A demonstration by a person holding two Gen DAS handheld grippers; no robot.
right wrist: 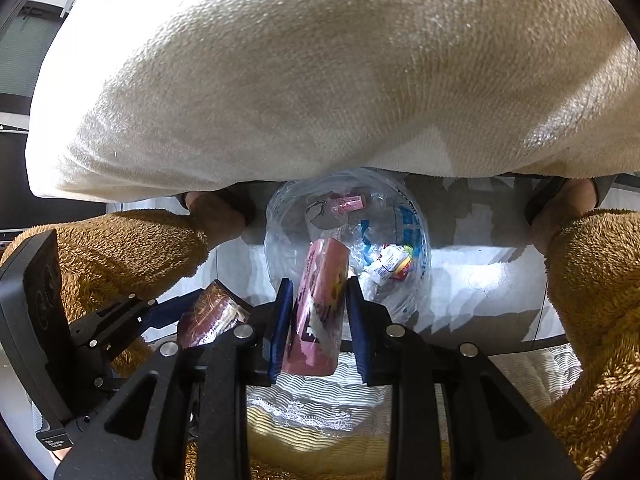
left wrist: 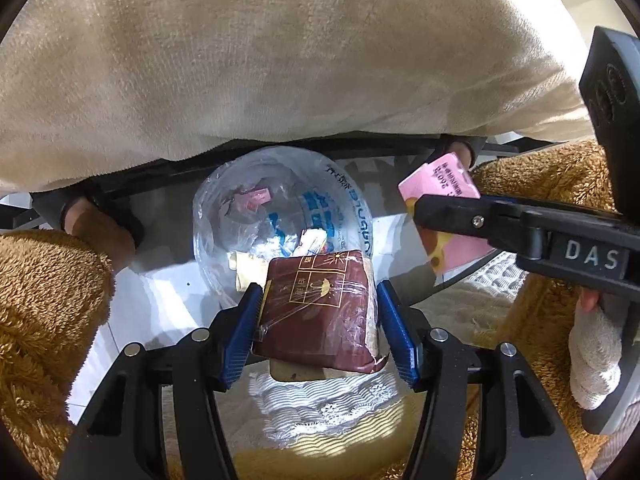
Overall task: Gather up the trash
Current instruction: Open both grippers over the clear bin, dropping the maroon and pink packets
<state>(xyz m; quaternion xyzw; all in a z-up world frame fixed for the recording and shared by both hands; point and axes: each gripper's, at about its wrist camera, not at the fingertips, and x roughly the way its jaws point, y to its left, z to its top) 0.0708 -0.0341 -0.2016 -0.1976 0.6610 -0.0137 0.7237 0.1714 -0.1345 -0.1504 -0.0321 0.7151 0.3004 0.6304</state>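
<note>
Left wrist view, left gripper point(left wrist: 318, 316) clamped on a dark red packet point(left wrist: 316, 312) above a clear trash bag point(left wrist: 256, 216) on the floor, right gripper point(right wrist: 318, 316) clamped on a pink packet point(right wrist: 320, 304) over the same bag, wrappers inside, cream blanket point(left wrist: 260, 60) behind.

Ahead of both grippers, the mouth of a clear plastic bag point(left wrist: 280, 216) gapes on the pale floor point(left wrist: 160, 292), its opening partly roofed by an overhanging cream blanket point(left wrist: 260, 60). The left gripper point(left wrist: 320, 312) is filled by a maroon packet point(left wrist: 316, 312); the right gripper point(right wrist: 318, 316), filled by a pink packet point(right wrist: 320, 304), crowds in just beside it. Brown fleece-covered legs point(right wrist: 592, 280) flank the bag on either side, leaving a lane of bare floor between them.
</note>
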